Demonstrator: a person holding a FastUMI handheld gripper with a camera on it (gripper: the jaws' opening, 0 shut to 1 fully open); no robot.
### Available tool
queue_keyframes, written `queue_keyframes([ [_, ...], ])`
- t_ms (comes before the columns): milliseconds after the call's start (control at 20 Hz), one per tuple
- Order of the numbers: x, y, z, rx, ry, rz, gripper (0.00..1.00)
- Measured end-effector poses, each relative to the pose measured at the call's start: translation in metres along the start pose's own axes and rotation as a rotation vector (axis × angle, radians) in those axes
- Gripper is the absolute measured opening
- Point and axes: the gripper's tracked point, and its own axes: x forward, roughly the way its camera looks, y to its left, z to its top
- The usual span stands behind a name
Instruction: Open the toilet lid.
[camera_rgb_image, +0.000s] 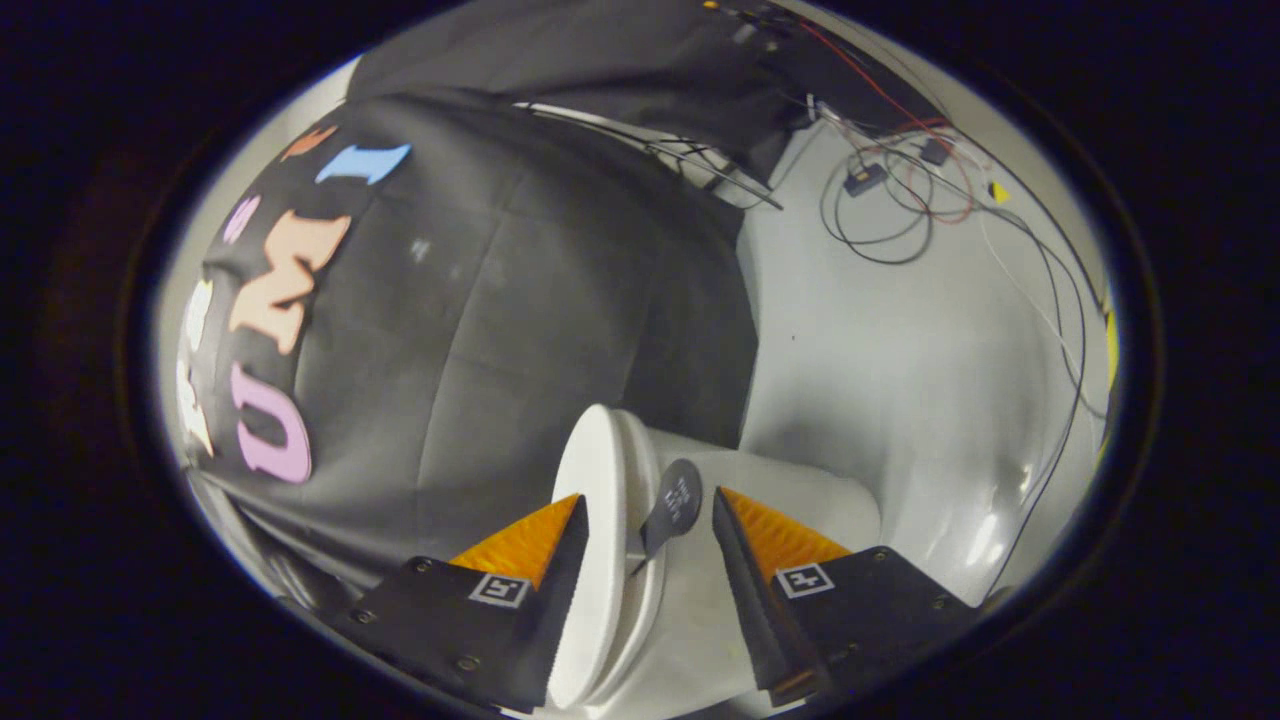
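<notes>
Cloth of the booth wall (500, 330), dark and creased, hangs behind everything on my left and drops down to the floor. My claw (648, 525) stands released, its two fingers spread well apart, and neither one presses on anything. My left finger (530, 560) lies just beside the toilet lid (592, 560), against its outer face as far as I can tell, though I cannot say for sure that they touch. That white lid stands turned up on edge in my tilted view, its rim running between my fingers, closer to the left one. Just right of the lid, in the gap between the fingers, a small dark round tab (676, 505) on a thin stem sticks out from the lid's edge; it bears some print too small to make out. Beyond it sits the white body of the toilet (800, 490), reaching behind my right finger (760, 560), which hangs free over it. Farther right spreads the pale glossy floor (900, 350), and well beyond my fingers loose cables (880, 200), black and red, lie coiled on it.
</notes>
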Motion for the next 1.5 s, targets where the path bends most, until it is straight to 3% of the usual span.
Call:
queue_keyframes([
  [100,0.009,0.001,0.004,0.075,-0.009,0.024,0.7],
  [250,0.015,0.001,-0.002,0.112,0.005,0.046,0.37],
  [350,0.022,-0.007,-0.006,0.074,0.014,0.003,0.36],
  [450,0.014,-0.008,-0.003,0.048,0.035,0.016,0.02],
  [750,0.005,0.012,-0.003,-0.086,0.062,0.056,0.01],
  [950,-0.007,0.058,0.004,-0.177,0.029,0.099,0.01],
  [1200,-0.033,0.132,0.003,-0.387,-0.046,0.092,0.01],
  [1500,-0.08,0.234,-0.028,-0.468,-0.104,0.266,0.01],
])
